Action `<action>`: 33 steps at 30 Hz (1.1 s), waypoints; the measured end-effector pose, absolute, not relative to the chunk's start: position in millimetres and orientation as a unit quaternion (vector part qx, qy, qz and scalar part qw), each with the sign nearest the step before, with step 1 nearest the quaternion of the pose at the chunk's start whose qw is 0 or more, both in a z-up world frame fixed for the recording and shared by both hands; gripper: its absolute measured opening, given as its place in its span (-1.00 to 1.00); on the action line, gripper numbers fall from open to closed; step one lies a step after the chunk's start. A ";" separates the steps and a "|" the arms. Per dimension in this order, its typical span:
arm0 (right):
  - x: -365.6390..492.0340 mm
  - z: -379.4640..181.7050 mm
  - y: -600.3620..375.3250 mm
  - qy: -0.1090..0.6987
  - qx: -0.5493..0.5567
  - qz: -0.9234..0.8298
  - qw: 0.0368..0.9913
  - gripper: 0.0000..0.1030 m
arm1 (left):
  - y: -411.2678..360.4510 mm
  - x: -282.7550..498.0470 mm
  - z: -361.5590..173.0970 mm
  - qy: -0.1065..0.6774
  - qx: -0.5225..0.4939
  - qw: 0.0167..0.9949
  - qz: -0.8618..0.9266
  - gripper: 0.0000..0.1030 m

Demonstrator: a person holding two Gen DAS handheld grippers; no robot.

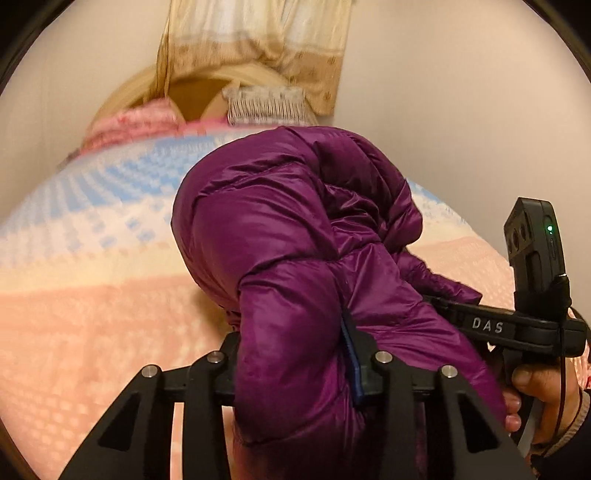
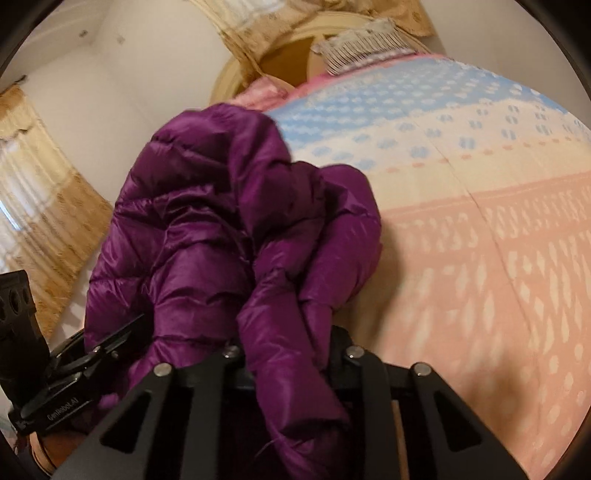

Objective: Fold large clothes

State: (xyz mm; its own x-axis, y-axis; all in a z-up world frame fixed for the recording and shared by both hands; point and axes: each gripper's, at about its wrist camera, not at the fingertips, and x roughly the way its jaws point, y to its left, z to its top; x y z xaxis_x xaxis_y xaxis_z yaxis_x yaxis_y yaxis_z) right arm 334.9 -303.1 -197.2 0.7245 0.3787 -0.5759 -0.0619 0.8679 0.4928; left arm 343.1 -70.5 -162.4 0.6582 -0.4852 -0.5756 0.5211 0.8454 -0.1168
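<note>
Both tongs clamped on purple puffer jacket (image 1: 295, 258) | L tongs (image 1: 295, 369) | R tongs (image 2: 291, 354) | over bed (image 2: 480, 240)

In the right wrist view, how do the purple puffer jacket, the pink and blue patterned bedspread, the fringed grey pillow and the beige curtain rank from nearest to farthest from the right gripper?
1. Purple puffer jacket, clamped in the right gripper.
2. Pink and blue patterned bedspread, underneath, to the right.
3. Fringed grey pillow, at the bed's head.
4. Beige curtain, top, behind the headboard.

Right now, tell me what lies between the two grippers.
Only the purple jacket. In the left wrist view it bunches from the left gripper across to the right gripper; both grip it above the bedspread.
</note>
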 end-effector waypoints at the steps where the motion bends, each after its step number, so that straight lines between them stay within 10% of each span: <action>1: 332.0 -190.1 -295.4 0.345 0.224 0.129 0.902 -0.52 | -64.2 334.0 -152.0 0.295 0.035 0.915 -0.274 -0.24; 13: 341.3 -141.2 -160.6 0.323 0.185 0.243 0.896 -0.52 | 53.9 286.4 -99.7 0.251 0.030 0.949 -0.189 -0.27; 33: 397.1 -182.4 -31.5 0.408 0.128 0.286 0.858 -0.53 | 167.9 298.1 -169.9 0.316 -0.010 0.945 -0.085 -0.27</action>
State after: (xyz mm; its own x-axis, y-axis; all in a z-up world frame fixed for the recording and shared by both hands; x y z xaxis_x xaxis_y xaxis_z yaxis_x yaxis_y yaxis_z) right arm 397.1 -31.5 -182.4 0.5040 0.5942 -0.6268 -0.3853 0.8042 0.4525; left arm 298.1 167.9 -169.9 0.7853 -0.1679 -0.5960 0.1549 0.9852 -0.0735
